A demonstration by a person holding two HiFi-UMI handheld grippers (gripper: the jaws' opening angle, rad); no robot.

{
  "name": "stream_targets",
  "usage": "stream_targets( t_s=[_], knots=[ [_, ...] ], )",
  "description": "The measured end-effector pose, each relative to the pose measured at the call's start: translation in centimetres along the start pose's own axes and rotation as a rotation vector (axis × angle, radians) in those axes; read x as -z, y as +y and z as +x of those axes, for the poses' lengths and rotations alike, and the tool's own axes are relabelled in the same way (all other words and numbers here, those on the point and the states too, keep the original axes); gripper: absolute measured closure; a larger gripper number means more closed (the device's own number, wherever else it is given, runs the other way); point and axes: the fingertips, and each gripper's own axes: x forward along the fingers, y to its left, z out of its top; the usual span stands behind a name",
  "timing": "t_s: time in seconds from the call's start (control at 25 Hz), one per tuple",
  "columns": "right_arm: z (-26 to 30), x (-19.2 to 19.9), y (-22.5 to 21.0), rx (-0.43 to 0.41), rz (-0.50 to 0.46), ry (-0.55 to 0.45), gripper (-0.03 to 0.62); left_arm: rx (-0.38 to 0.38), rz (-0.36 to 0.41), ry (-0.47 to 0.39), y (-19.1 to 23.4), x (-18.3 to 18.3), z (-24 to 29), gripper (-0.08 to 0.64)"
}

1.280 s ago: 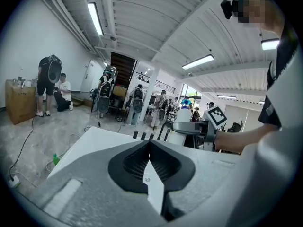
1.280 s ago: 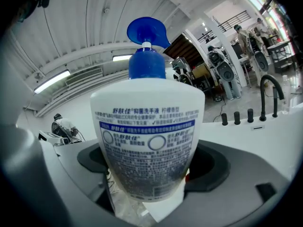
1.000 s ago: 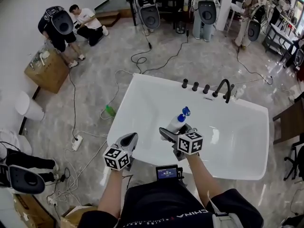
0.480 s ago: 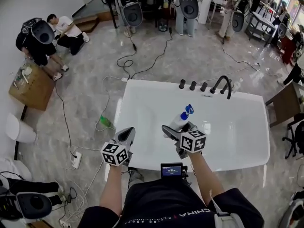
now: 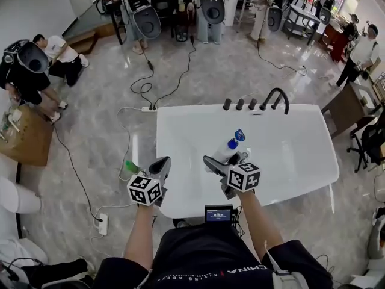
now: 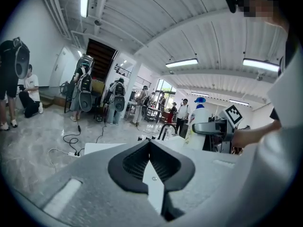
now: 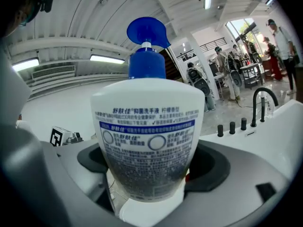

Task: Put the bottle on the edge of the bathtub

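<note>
My right gripper (image 5: 224, 159) is shut on a white pump bottle (image 5: 227, 152) with a blue cap, held over the near part of the white bathtub (image 5: 180, 119). The bottle (image 7: 147, 141) fills the right gripper view, label facing the camera, clamped between the jaws. The left gripper (image 5: 161, 167) hangs at the tub's near left corner, shut and empty. From the left gripper view, its jaws (image 6: 149, 150) meet, and the bottle (image 6: 196, 124) shows at the right in the other gripper.
Black taps and a curved spout (image 5: 274, 98) line the tub's far rim. Cables and a power strip (image 5: 103, 224) lie on the marble floor at the left, with a green object (image 5: 131, 167) beside the tub. A cardboard box (image 5: 24, 138), people and chairs stand around.
The head view has swung left and forward, so the tub sits more central. Both grippers keep their places relative to each other; the bottle stays in the right gripper.
</note>
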Motion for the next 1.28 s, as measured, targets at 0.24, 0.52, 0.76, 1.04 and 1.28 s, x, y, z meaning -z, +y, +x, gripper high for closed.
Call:
stream_targets(
  t_s=[0.24, 0.52, 0.76, 1.04, 1.28],
  knots=[
    [0.2, -1.3, 0.4, -0.004, -0.045, -0.011, 0.114, 0.054, 0.030, 0.003, -1.3, -0.5, 0.7, 0.551],
    [0.0, -2.2, -2.1, -0.069, -0.015, -0.026, 0.114, -0.083, 0.014, 0.000, -1.3, -1.1, 1.3, 0.551],
    [2.1, -0.5, -2.4, -0.123, -0.022, 0.009, 0.114, -0.168, 0.030, 0.015, -1.5, 1.0, 1.1, 0.551],
    [4.4, 0.1, -3.7, -0.137, -0.024, 0.036, 0.114, -0.206, 0.029, 0.019, 0.8, 1.2, 1.9, 0.551],
    [8.9, 0.7, -4.2, -0.109, -0.043, 0.052, 0.114, -0.131, 0.052, 0.090, 4.8, 1.9, 4.4, 0.551]
  ],
)
